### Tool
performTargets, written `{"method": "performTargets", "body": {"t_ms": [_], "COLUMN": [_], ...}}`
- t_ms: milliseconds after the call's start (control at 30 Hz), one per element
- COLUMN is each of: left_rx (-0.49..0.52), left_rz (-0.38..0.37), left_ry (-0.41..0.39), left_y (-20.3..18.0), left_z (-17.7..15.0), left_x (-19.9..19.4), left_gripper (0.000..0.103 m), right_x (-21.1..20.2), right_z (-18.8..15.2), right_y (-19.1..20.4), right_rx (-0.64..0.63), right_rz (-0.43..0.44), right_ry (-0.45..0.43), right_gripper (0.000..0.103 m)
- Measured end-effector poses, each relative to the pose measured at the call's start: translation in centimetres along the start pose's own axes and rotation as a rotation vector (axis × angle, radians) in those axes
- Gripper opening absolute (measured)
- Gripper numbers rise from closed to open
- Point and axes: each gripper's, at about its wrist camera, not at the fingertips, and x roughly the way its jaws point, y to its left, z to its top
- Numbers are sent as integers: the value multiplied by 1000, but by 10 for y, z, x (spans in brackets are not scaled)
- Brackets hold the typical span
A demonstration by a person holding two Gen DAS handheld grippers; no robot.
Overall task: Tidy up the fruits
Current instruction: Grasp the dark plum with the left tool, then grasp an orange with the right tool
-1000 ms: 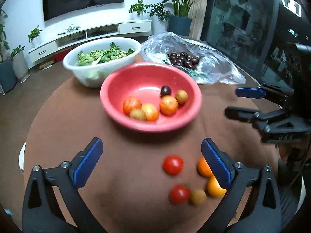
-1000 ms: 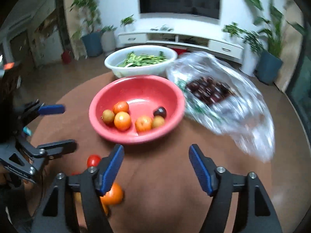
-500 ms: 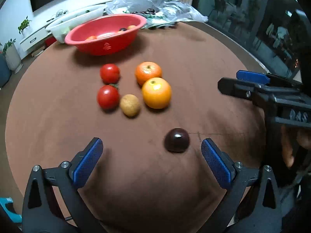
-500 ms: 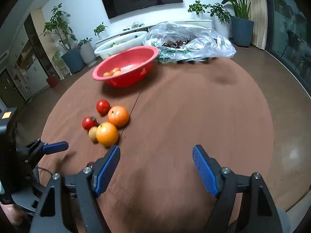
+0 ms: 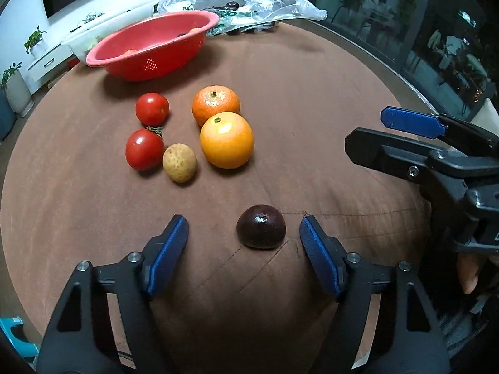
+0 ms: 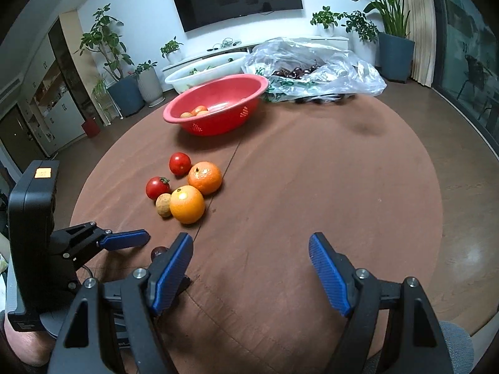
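Brown worktop [image 5: 312, 78]: round and cloth-covered, it carries everything you are sorting.
Dark plum [image 5: 261, 230]: it sits on the cloth at the near edge, between the blue pads of your left claw [image 5: 243, 237], closer to the right pad, with a gap on both sides.
Left claw: your jaws have just been closing around the plum and stand partly open; neither pad presses on it yet.
Right claw [image 6: 251, 268]: you hold it wide open over bare cloth at the near right, with nothing between its pads.
Loose fruit: farther out, left of centre, lie two tomatoes, the far one [image 5: 152, 108] and the near one [image 5: 144, 149], a small tan speckled fruit [image 5: 179, 162] touching the near tomato, an orange [image 5: 226, 139] and a mandarin [image 5: 215, 104] just behind it, touching.
Red basin [image 6: 215, 106]: at the far left of the worktop, with a few orange and tan fruits showing inside.
White basin [image 6: 205, 71]: just behind the red one, holding greens.
Plastic bag [image 6: 315, 68]: clear, at the far edge to the right of the basins, with dark cherries inside.
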Motion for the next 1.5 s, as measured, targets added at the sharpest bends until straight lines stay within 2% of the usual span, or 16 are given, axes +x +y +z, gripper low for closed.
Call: {"method": "performTargets", "body": {"t_ms": [133, 567, 900, 1233, 1367, 1500], "left_rx": [2, 75, 36, -34, -82, -109], "left_rz": [2, -10, -48, -84, -84, -88], "left_ry": [-11, -18, -46, -78, -87, -98], "left_y": [1, -11, -4, 15, 32, 44], "left_z": [0, 3, -1, -21, -32, -37], "left_x": [-1, 0, -6, -20, -27, -33], "left_gripper": [57, 30, 26, 25, 25, 25], "right_x": [0, 1, 7, 26, 41, 60], "right_z": [0, -1, 1, 14, 22, 28], "right_y": [1, 2, 6, 29, 40, 46], "right_rx": [-5, -11, -13, -71, -96, -92], "right_rz": [-3, -17, -14, -24, -13, 21], "right_ry": [-6, -8, 14, 31, 50, 87], "right_gripper": [79, 78, 78, 78, 69, 67]}}
